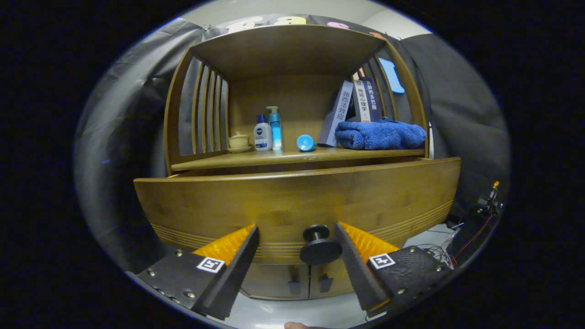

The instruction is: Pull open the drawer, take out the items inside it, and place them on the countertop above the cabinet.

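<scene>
Between the spread claw fingers: the drawer knob.

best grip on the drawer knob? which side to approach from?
Grip the knob by its narrow neck, behind the round cap, coming straight at the drawer front. The cap flares wider than the neck, so it should catch the pull. The gripper is open; the knob sits between its jaws, nearer one.

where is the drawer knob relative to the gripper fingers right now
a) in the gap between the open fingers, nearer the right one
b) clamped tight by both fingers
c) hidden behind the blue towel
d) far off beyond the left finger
a: the drawer knob sits in the gap of the open gripper, close beside the right finger, and the left finger stands clear of it.
</scene>
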Motion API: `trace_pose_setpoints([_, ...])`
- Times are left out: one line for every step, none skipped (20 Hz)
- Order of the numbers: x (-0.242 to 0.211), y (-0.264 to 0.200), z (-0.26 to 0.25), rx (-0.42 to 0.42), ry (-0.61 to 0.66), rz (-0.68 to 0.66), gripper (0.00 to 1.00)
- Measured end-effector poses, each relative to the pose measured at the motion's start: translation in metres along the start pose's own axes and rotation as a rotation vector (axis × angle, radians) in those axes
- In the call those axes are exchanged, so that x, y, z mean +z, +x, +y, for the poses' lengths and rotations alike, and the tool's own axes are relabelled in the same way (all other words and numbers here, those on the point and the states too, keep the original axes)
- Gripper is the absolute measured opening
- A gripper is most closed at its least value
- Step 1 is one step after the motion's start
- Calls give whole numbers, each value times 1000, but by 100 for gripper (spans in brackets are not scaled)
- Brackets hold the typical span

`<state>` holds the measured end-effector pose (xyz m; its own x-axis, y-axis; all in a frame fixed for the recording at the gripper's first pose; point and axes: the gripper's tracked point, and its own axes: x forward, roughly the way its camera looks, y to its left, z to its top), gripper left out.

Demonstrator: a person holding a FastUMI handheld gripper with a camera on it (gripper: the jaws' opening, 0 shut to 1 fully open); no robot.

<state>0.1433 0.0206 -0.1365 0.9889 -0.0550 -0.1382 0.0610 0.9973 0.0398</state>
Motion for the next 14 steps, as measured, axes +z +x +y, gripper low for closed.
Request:
trace_pose_setpoints([1,6,0,2,-5,-2,99])
trace_pose_setpoints([2,12,1,4,-9,-7,99])
trace_pose_setpoints([2,17,0,6,-8,-6,99])
trace_pose_setpoints([3,24,1,6,-2,-6,99])
trace_pose_setpoints([3,28,1,5,-3,-6,99])
trace_pose_setpoints([4,33,2,5,-4,-6,99])
trace_pose_setpoints([5,37,1,5,-5,-8,99])
trace_pose_setpoints([6,41,2,4,-3,-12,99])
trace_pose_setpoints([6,45,3,4,-2,-13,99])
trace_pose_setpoints([6,49,3,3,0,-13,99])
trace_pose_setpoints([6,52,3,2,2,-13,99])
trace_pose_setpoints([7,55,3,3,3,-11,99])
trace_pose_setpoints([7,57,4,4,5,-12,99])
trace_pose_setpoints([7,58,3,4,5,-10,99])
